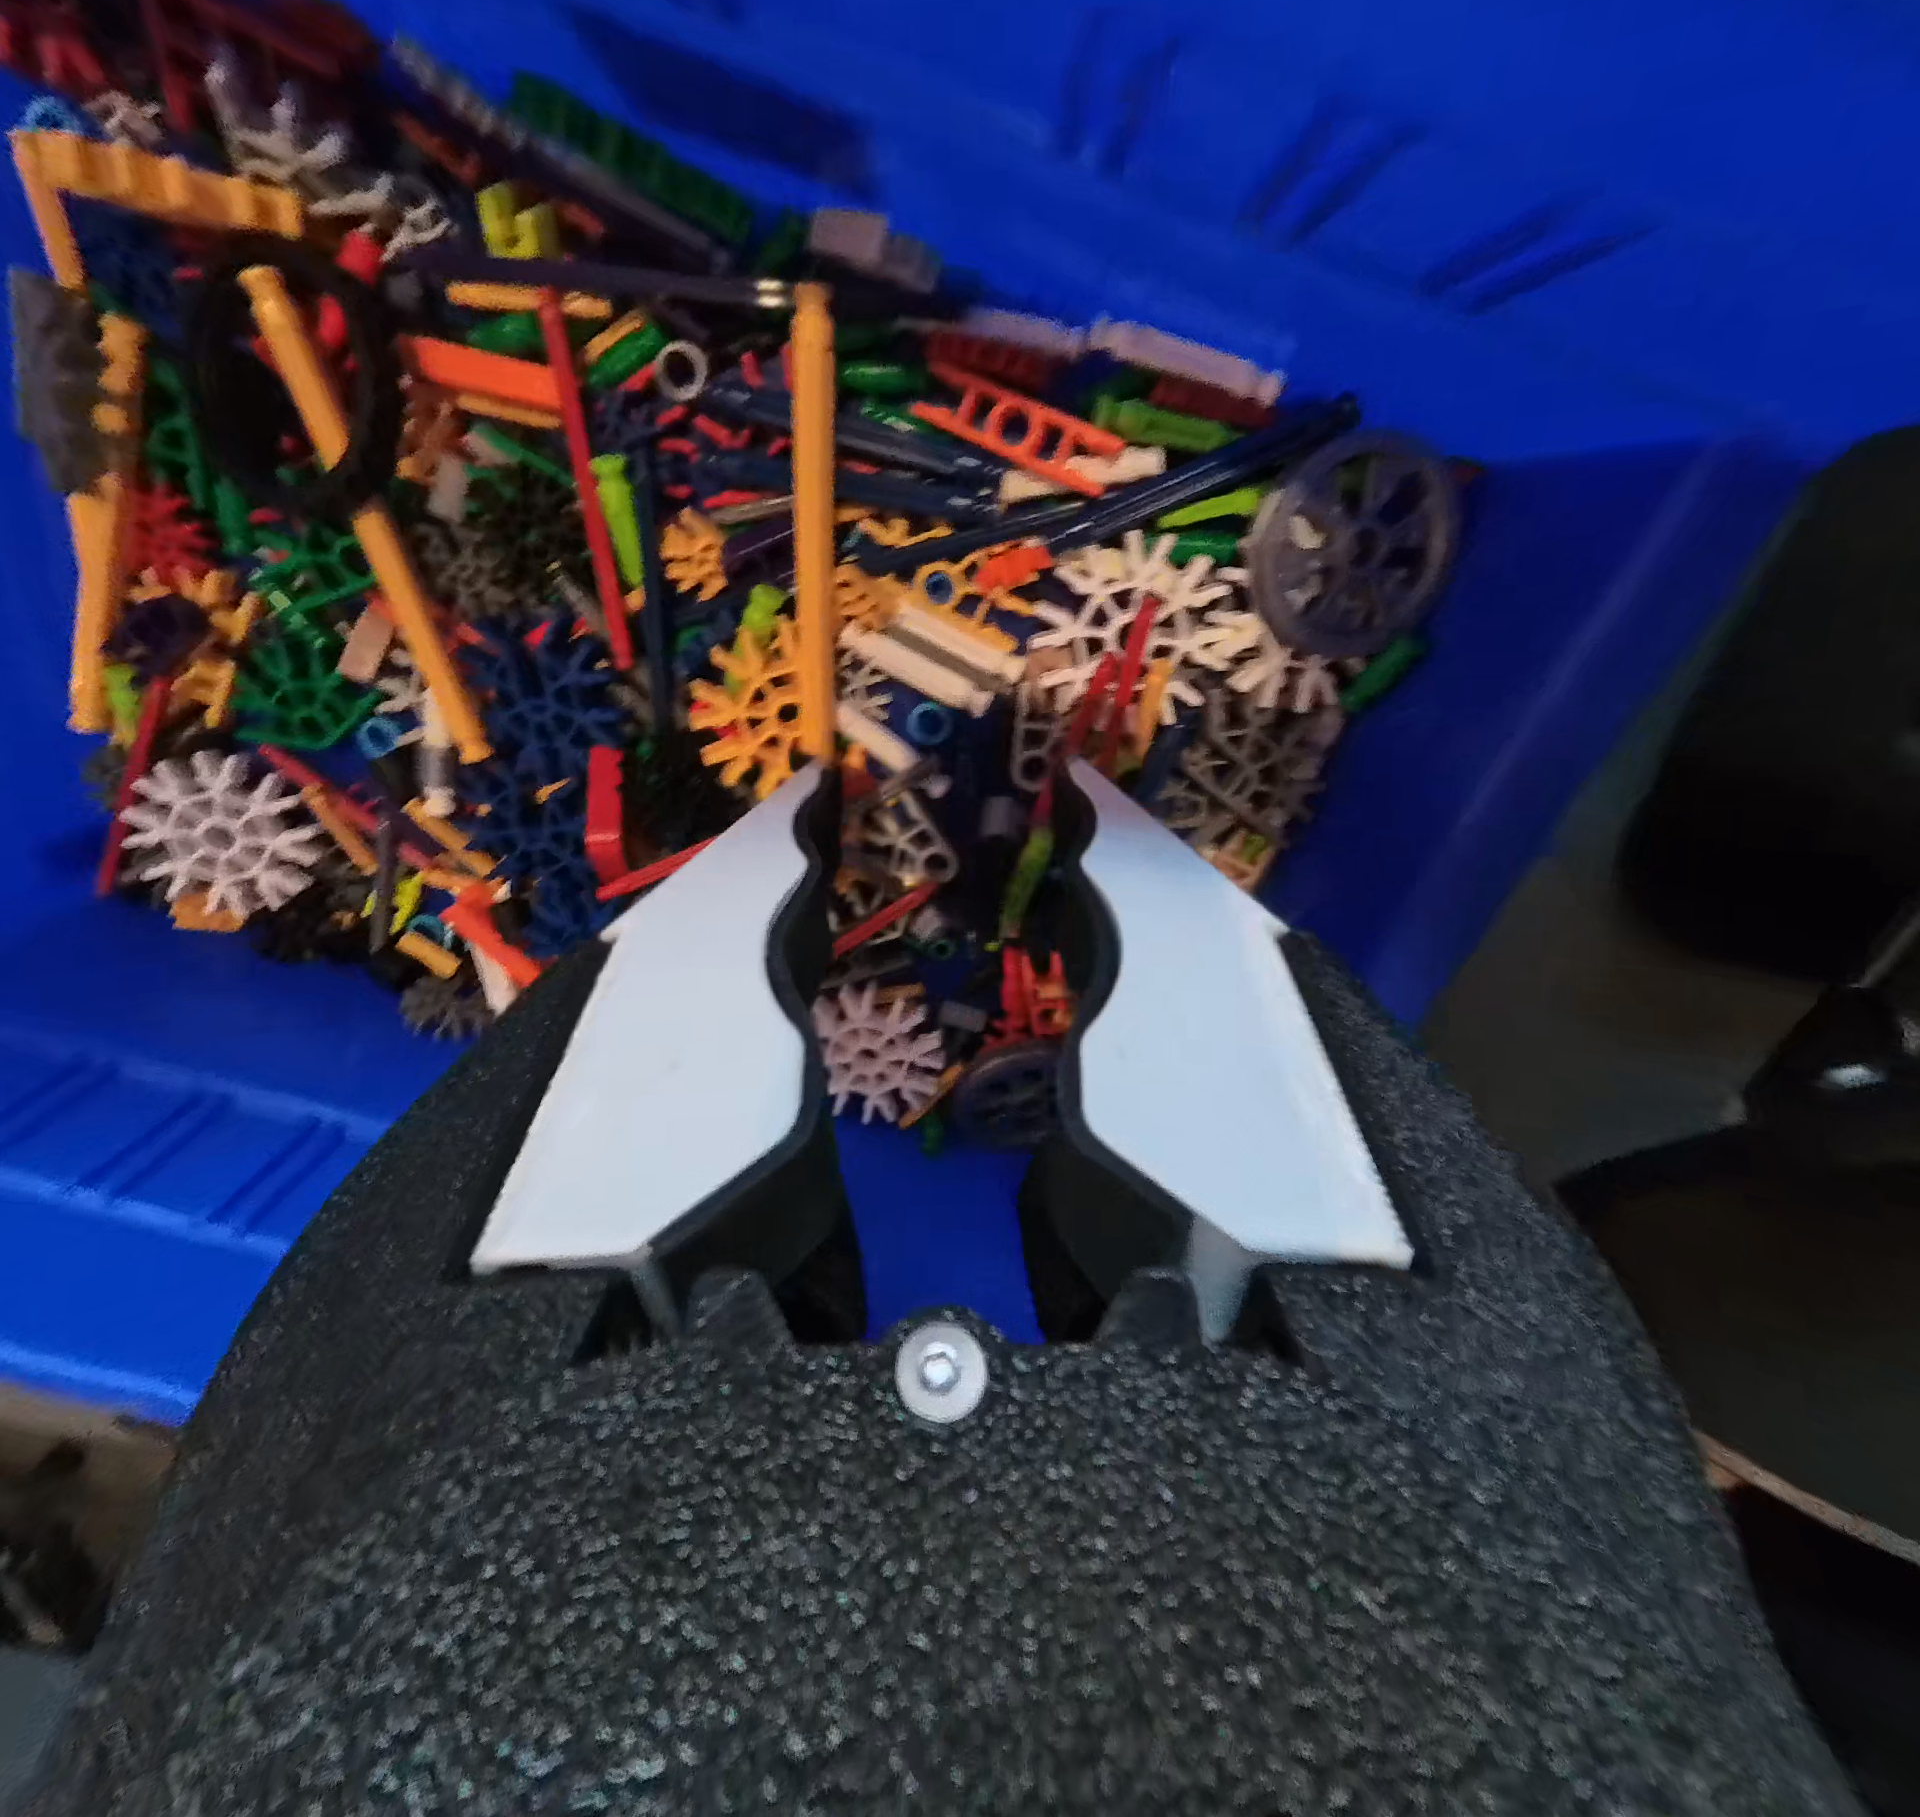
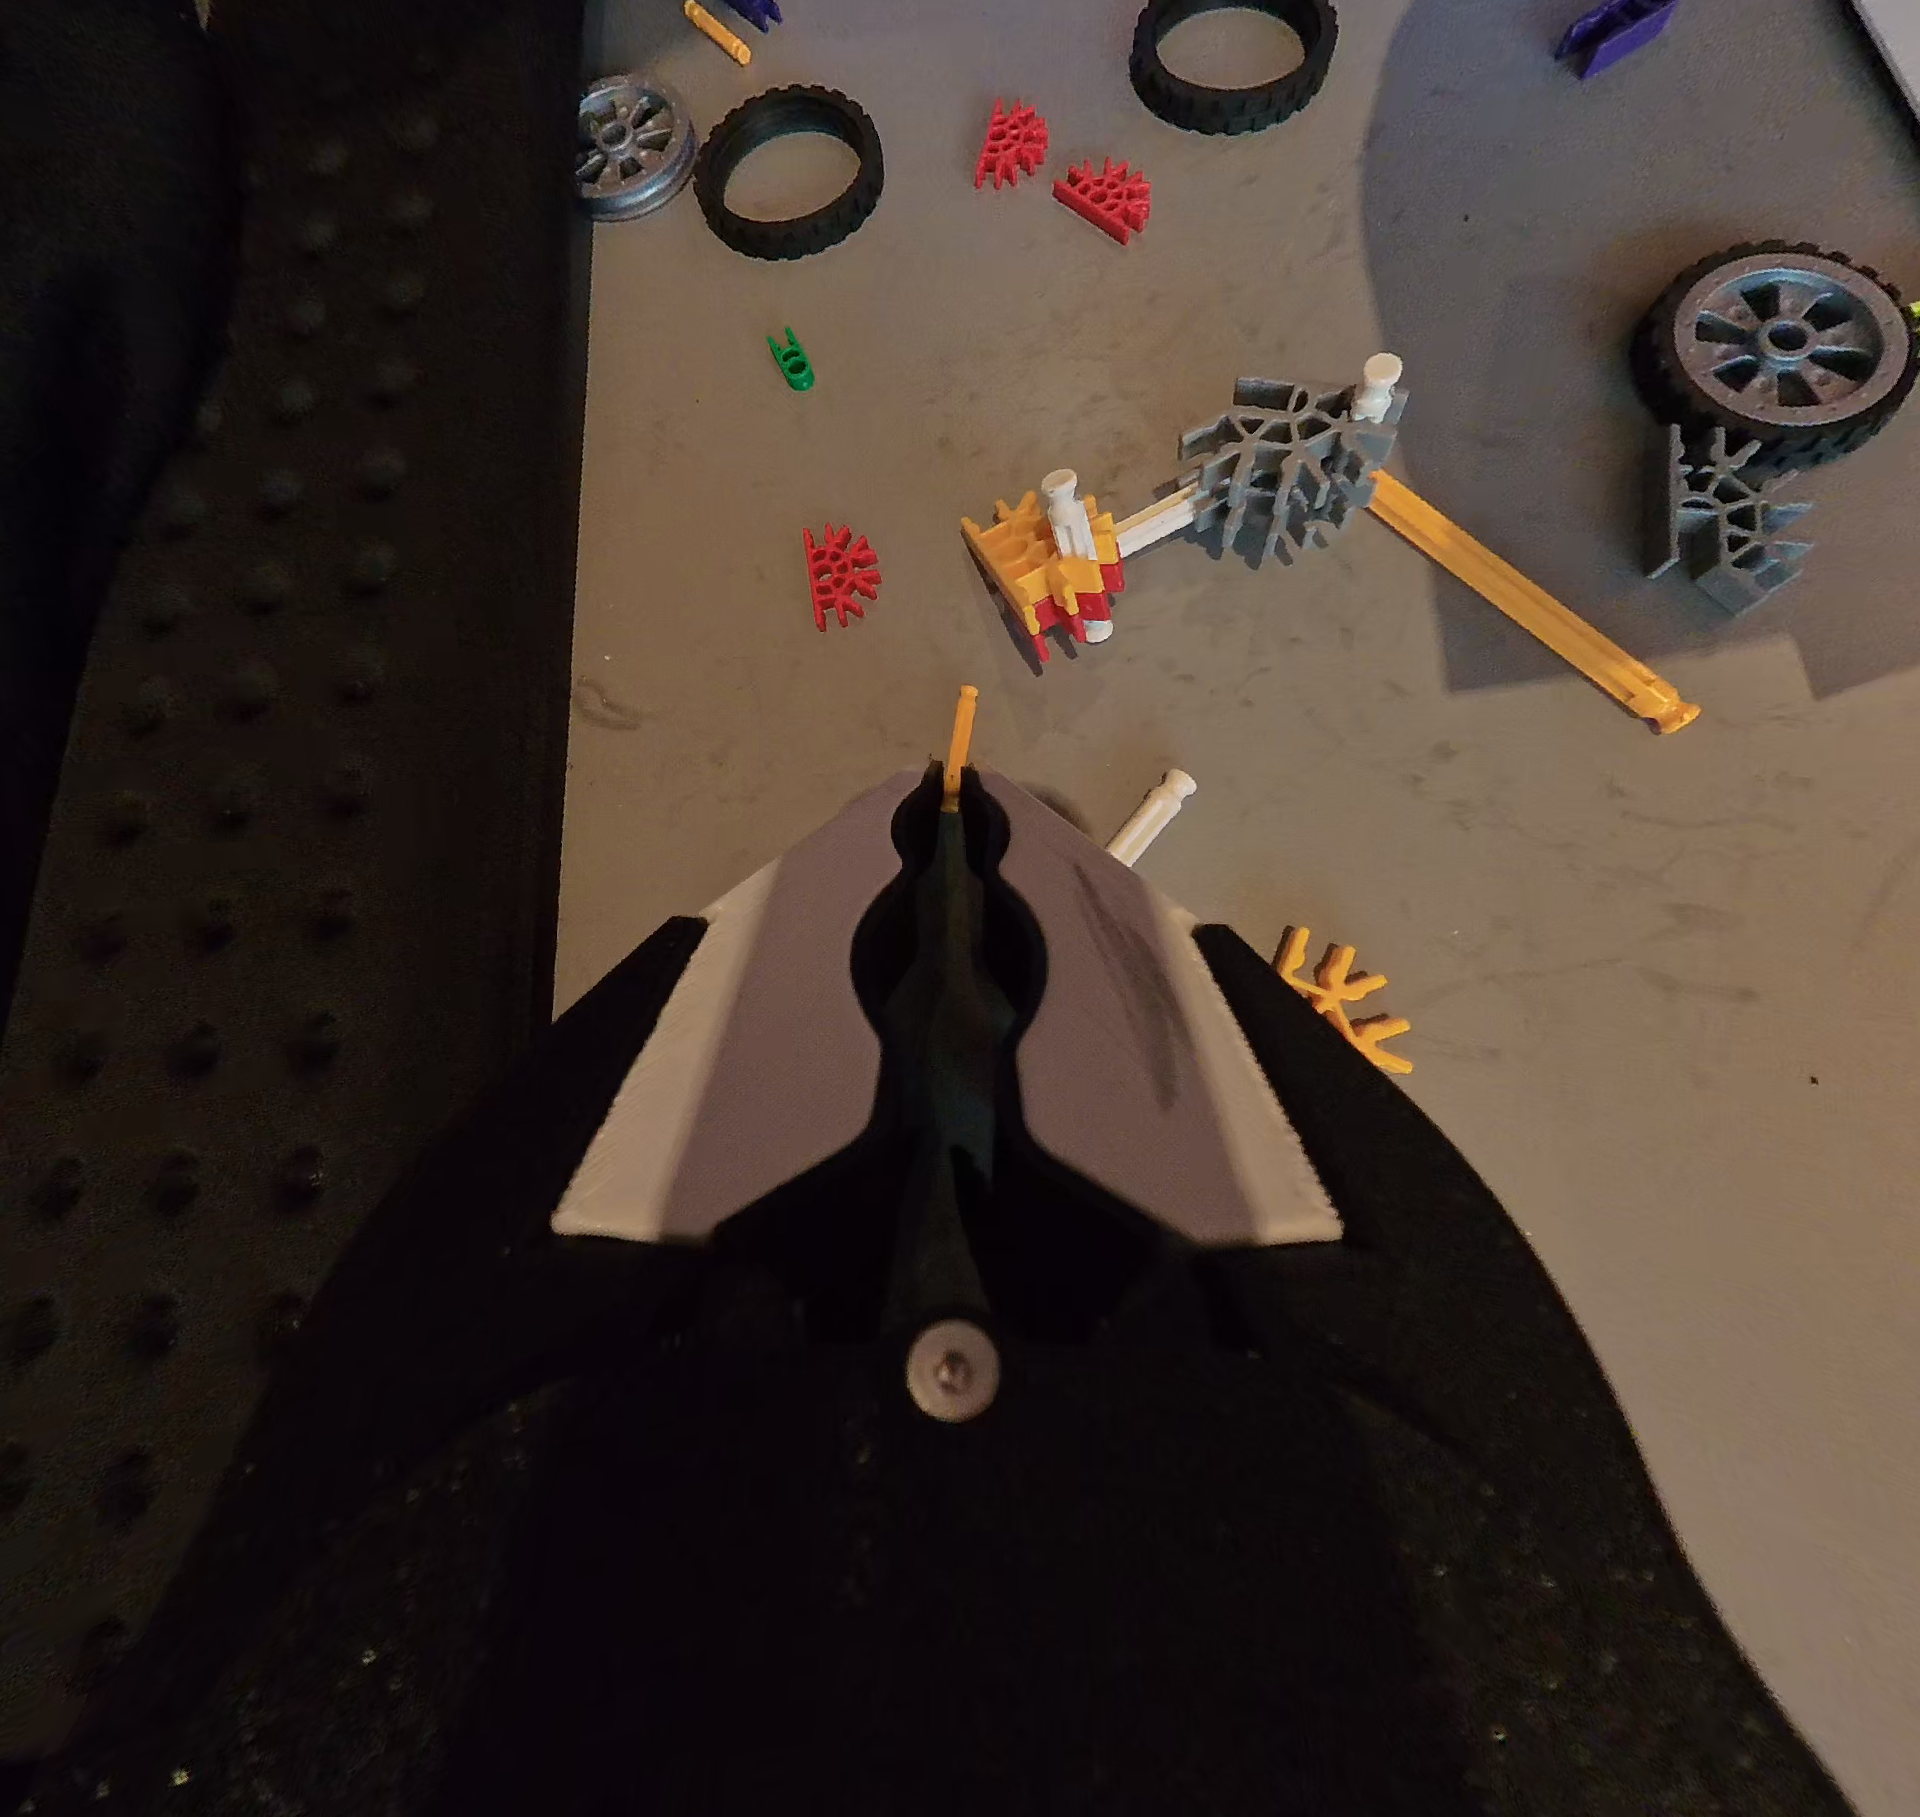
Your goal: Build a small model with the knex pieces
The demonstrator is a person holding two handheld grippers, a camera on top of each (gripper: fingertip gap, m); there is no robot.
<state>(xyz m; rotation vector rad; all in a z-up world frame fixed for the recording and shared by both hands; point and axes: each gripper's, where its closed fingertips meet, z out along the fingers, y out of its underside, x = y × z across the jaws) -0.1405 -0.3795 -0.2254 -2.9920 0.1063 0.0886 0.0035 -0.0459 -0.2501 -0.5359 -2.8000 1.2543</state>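
Two grippers are working apart, each in its own view. Left gripper [image 1: 945, 780] is hovering over a blue bin [image 1: 1143, 105] with its jaws parted wide and nothing between them; the heap of parts [image 1: 623, 541] is lying just beyond and below the fingertips. A long yellow rod [image 1: 812, 520] is running straight ahead from the left fingertip; contact cannot be told, since the view is blurred.

Right gripper [image 2: 951, 775] is pinching a thin yellow rod [image 2: 961, 728], jaws nearly together, the rod's end sticking out ahead of the tips, probably so that the free end stays usable. Ahead and to the right on the grey mat [image 2: 1351, 1248] a small assembly [image 2: 1195, 510] is lying, well apart from the tips. A white rod [image 2: 1148, 817] is lying just beside the right finger, a yellow connector [image 2: 1340, 998] farther back on that side, and a red connector [image 2: 840, 574] ahead-left. Tyres [image 2: 788, 172] are lying far ahead.
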